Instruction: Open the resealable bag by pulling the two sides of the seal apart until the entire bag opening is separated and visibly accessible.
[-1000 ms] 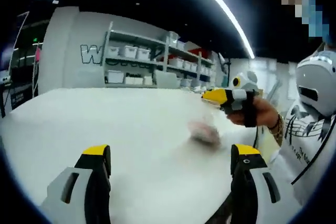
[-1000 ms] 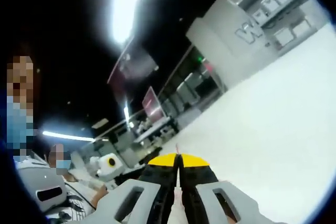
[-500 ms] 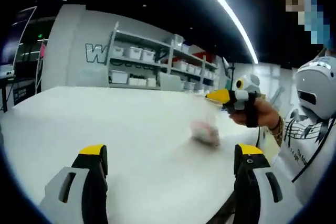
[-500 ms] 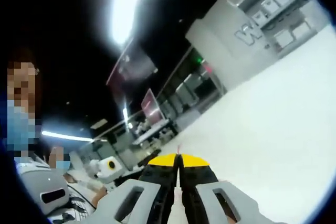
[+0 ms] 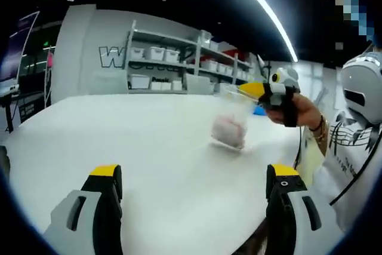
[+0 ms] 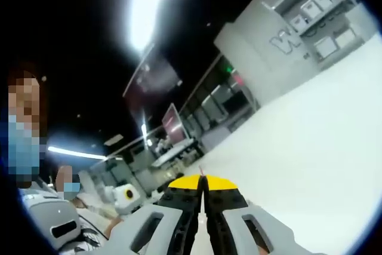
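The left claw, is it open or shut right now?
Open. In the left gripper view the left claw has its two yellow-tipped jaws far apart with bare white table between them, gripping nothing.

Bare white table [image 5: 119, 141] lies open ahead of the left gripper [image 5: 194, 180]; further off hangs the resealable bag [image 5: 230, 125]

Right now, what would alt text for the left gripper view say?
The right tool, held in a hand, lifts a clear bag with pinkish contents above a white table. The left tool waits open in front; shelves stand behind.
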